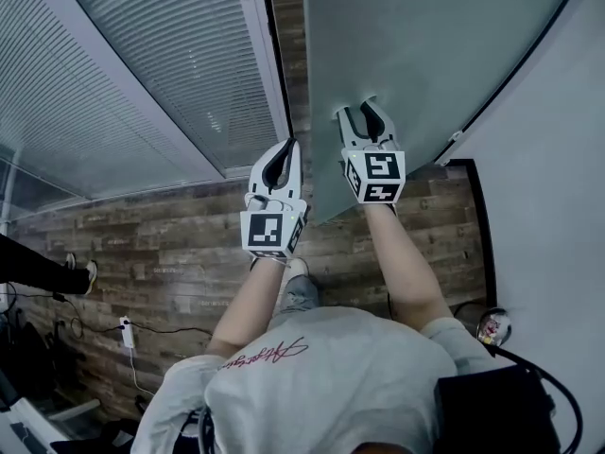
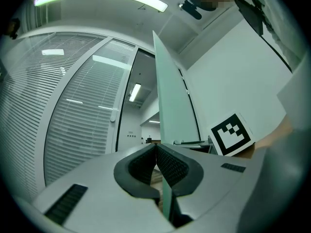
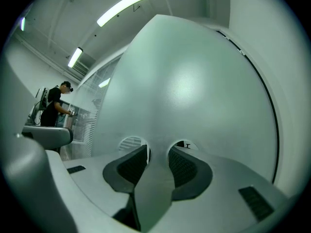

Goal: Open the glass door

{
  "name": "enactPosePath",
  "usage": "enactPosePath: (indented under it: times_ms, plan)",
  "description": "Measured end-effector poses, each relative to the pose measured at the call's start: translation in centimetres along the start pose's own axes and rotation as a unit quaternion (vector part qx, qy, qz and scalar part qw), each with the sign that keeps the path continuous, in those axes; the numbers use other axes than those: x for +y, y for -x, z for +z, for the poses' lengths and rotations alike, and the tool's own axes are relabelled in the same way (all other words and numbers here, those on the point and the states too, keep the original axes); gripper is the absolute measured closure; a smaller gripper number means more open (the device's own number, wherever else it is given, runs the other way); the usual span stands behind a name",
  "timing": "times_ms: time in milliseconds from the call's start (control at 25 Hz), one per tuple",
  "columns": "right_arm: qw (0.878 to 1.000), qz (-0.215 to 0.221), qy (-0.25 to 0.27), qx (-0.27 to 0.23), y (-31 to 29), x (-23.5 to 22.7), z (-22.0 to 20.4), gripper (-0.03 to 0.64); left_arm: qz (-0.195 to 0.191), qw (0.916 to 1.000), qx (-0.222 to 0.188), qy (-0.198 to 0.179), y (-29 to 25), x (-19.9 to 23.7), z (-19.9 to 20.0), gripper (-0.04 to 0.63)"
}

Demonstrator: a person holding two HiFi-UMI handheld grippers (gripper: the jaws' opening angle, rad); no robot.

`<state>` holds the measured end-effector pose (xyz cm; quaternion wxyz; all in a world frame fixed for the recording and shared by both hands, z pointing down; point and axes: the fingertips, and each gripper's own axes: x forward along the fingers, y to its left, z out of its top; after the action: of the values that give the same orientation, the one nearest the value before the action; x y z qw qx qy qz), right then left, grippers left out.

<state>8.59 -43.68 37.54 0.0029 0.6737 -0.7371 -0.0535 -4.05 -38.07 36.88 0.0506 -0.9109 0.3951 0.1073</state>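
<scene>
At far left is the blinds partition [image 1: 142, 64], w/ a dark gap betw. it and the glass door [image 1: 416, 55]. We judge the door already partly open, its free edge toward us above the wood floor [image 1: 170, 244].

Our left hand-held gripper [image 1: 284, 148] sits just beside that edge, on the gap side. Its jaws are closed tip to tip w/ nothing in them. In the left gripper view the edge rises straight beyond the tips. We read this as a blunt guide at the edge, not a clamp. Whether it touches the glass we can't tell.

Next right, our right hand-held gripper [image 1: 362, 112] faces the door's frosted face, jaws apart and empty, both tips close to the pane. That's prob. so two spread tips can press flat on it, no handle needed. Contact itself isn't clear.

Far right is the white wall [image 1: 558, 206]. The door seems to swing toward it, so we judge it limits further travel.
</scene>
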Motion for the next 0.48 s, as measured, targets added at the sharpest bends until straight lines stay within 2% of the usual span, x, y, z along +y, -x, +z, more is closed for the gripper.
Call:
enactPosePath:
  times_ms: [120,280,480]
  plan:
    - [1.000,0.025,-0.002,-0.010,3.1,0.0,0.1,0.476,0.004,1.0000,0.001,-0.003,2.0,-2.6,0.2,0.578]
    - [0.999,0.038,0.007,-0.004,7.4,-0.5,0.5,0.476,0.002,1.0000,0.000,-0.003,4.2,-6.3,1.2,0.578]
    - [0.999,0.048,0.017,0.008,12.5,-1.5,0.6,0.471,-0.028,0.9996,0.000,0.001,5.5,-9.8,1.9,0.578]
